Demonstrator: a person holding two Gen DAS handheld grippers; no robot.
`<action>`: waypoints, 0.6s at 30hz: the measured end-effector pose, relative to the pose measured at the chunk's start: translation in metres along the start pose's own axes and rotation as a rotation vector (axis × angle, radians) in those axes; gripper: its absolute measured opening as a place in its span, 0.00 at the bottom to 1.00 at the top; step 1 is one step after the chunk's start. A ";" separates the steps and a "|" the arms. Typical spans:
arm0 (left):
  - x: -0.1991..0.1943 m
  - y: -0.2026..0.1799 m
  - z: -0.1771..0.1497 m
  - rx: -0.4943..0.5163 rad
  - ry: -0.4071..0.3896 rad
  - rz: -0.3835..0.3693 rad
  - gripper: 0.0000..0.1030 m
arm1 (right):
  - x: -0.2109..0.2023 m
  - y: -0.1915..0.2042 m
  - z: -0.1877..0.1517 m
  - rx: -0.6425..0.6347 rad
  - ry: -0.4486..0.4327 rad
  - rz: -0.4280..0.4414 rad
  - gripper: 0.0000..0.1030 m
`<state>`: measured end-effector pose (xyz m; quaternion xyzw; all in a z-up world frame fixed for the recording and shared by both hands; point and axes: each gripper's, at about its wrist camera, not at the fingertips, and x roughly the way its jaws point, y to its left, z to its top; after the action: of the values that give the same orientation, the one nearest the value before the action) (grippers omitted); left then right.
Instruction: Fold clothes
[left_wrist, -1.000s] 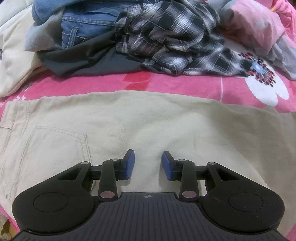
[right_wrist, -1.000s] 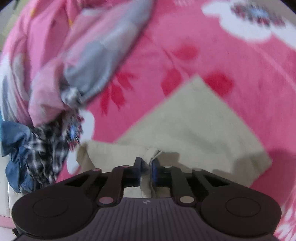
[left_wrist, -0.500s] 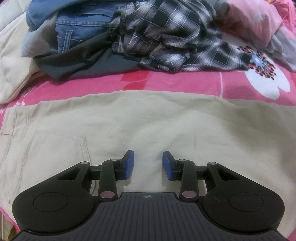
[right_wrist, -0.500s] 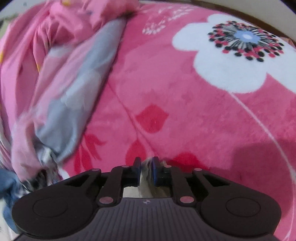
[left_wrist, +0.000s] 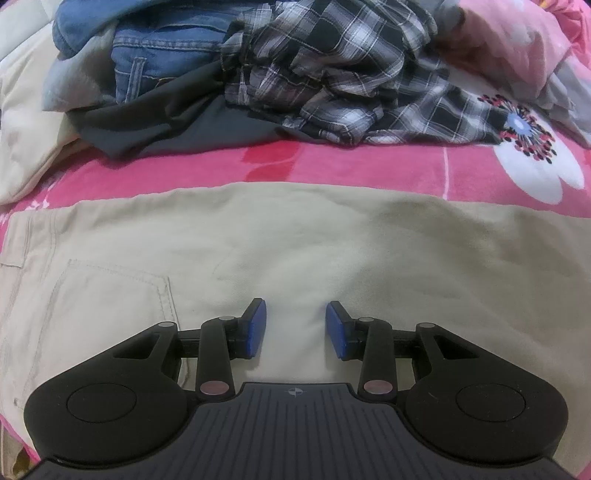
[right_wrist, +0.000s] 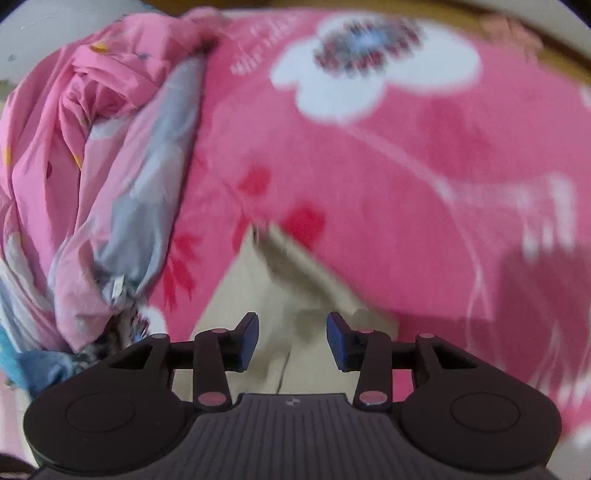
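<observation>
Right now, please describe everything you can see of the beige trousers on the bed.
The beige trousers look like woven cotton. They lie spread flat across the pink flowered blanket, with a stitched back pocket toward the left. The left gripper is above them, jaws apart, gripping nothing. In the right wrist view, a blurred leg end lies past the open right gripper.

Right view motion-blurred; beige trousers (right_wrist: 295, 295) edge smeared, far end cut off.
</observation>
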<state>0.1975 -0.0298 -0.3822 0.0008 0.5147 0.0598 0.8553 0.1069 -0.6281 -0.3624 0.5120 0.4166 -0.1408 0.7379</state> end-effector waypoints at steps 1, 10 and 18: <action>0.000 0.000 0.000 -0.001 -0.001 0.000 0.36 | 0.004 -0.003 -0.007 0.018 0.025 0.009 0.45; -0.001 0.002 -0.001 0.009 0.001 -0.018 0.36 | 0.027 0.018 -0.004 -0.089 -0.073 0.020 0.45; 0.000 0.003 -0.004 -0.007 -0.012 -0.023 0.36 | 0.004 0.016 -0.010 -0.151 -0.085 -0.059 0.45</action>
<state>0.1941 -0.0272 -0.3837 -0.0078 0.5093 0.0516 0.8590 0.1150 -0.6112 -0.3567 0.4360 0.4090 -0.1523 0.7870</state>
